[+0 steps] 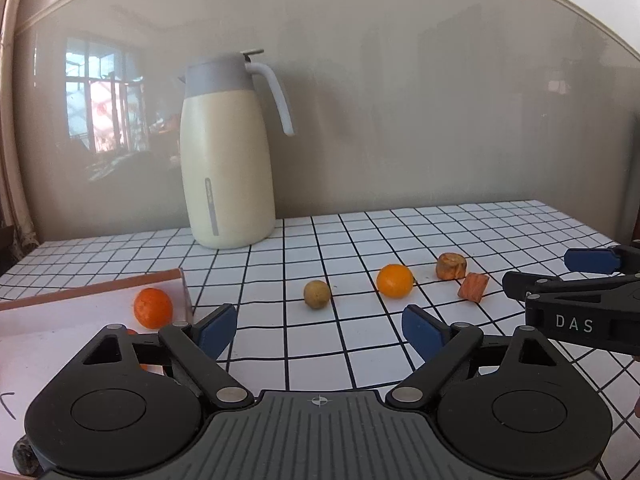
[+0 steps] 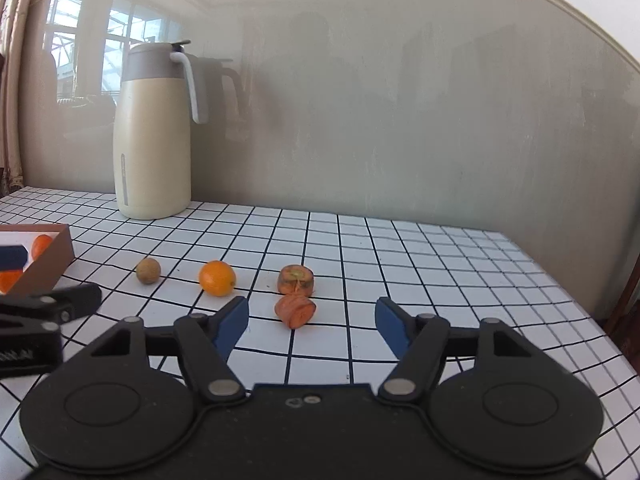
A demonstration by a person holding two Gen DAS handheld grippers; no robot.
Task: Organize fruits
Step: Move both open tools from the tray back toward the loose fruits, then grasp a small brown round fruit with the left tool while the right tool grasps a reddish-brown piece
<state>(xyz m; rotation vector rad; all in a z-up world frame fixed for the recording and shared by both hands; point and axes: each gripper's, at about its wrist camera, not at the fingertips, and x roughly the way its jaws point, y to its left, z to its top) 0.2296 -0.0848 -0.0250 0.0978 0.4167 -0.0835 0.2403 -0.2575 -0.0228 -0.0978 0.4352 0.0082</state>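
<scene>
An orange (image 1: 395, 280) (image 2: 217, 278) and a small brown round fruit (image 1: 317, 294) (image 2: 148, 271) lie on the checked tabletop. Two carrot chunks (image 1: 452, 265) (image 1: 473, 286) lie to their right, also seen in the right wrist view (image 2: 296, 279) (image 2: 295, 311). A brown-rimmed box (image 1: 100, 286) (image 2: 48, 266) at the left holds a mandarin (image 1: 153, 307) (image 2: 40, 245) and more orange fruit, partly hidden. My left gripper (image 1: 320, 330) is open and empty, short of the brown fruit. My right gripper (image 2: 312, 326) is open and empty, just before the near carrot chunk.
A cream thermos jug (image 1: 226, 160) (image 2: 154, 136) with a grey lid stands at the back by the glossy wall. The table's right edge (image 2: 592, 320) drops off at the right. The right gripper's fingers (image 1: 576, 280) reach in at the left wrist view's right side.
</scene>
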